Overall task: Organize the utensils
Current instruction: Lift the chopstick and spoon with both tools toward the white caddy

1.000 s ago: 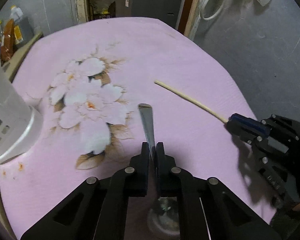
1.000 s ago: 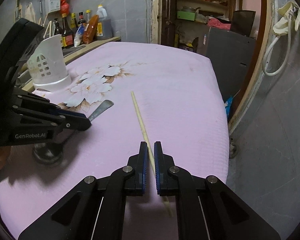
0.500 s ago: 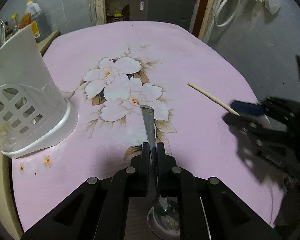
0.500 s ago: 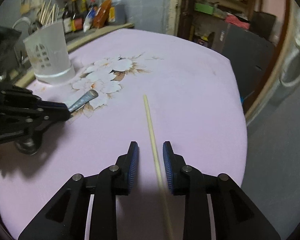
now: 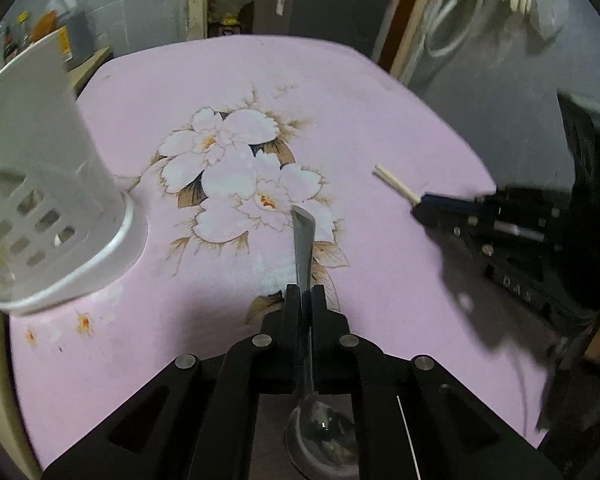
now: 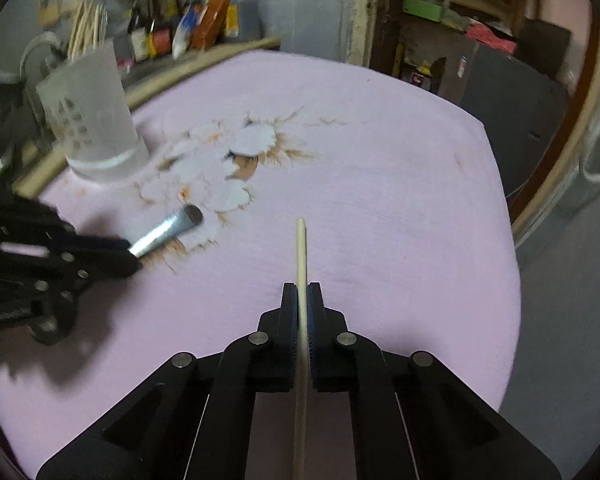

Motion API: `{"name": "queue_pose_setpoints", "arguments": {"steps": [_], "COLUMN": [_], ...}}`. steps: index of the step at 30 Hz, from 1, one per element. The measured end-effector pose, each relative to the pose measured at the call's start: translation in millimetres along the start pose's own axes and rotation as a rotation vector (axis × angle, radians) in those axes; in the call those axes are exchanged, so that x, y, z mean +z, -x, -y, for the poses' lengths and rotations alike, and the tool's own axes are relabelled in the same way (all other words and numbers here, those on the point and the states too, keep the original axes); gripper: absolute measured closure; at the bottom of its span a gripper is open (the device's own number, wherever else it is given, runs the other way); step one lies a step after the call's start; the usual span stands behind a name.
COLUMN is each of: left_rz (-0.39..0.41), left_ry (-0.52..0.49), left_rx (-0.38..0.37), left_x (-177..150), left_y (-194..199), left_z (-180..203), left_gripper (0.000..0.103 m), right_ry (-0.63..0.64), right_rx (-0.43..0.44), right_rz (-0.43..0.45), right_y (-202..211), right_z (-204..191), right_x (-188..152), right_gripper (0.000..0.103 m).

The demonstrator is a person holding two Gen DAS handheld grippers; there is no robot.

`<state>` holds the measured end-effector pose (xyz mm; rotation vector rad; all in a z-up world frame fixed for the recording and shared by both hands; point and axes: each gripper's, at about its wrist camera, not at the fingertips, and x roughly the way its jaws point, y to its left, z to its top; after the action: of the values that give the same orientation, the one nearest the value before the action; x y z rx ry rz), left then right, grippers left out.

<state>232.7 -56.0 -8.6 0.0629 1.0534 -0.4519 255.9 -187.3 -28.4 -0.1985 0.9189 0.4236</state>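
Observation:
My left gripper is shut on a metal spoon; the handle points forward and the bowl sits behind the fingers. It holds the spoon above the pink flowered cloth. The spoon handle also shows in the right wrist view. My right gripper is shut on a wooden chopstick, seen in the left wrist view at the right, lifted off the cloth. A white slotted utensil holder stands at the left of the table, also in the right wrist view.
Bottles and a cup of chopsticks stand on a ledge behind the holder. The table's right edge drops to a grey floor. A dark cabinet stands beyond the far edge.
My right gripper opened briefly, then closed on the chopstick farther along it and lifted it. My left gripper carried the spoon toward the white holder.

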Motion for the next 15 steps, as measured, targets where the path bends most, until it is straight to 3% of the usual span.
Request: {"name": "queue_pose_setpoints", "arguments": {"steps": [8,15], "left_rz": [0.144,0.394], "left_ry": [0.014,0.056], "left_rx": [-0.024,0.044], "left_x": [-23,-42], "left_y": [27,64], "left_z": [-3,-5], "left_gripper": [0.103,0.103], "right_ry": [-0.081,-0.114], "right_rx": [0.049,0.108], "right_rz": [0.185,0.429], "right_y": [35,60], "right_z": [-18,-37], "right_x": [-14,-14], "right_gripper": [0.100,0.100]}}
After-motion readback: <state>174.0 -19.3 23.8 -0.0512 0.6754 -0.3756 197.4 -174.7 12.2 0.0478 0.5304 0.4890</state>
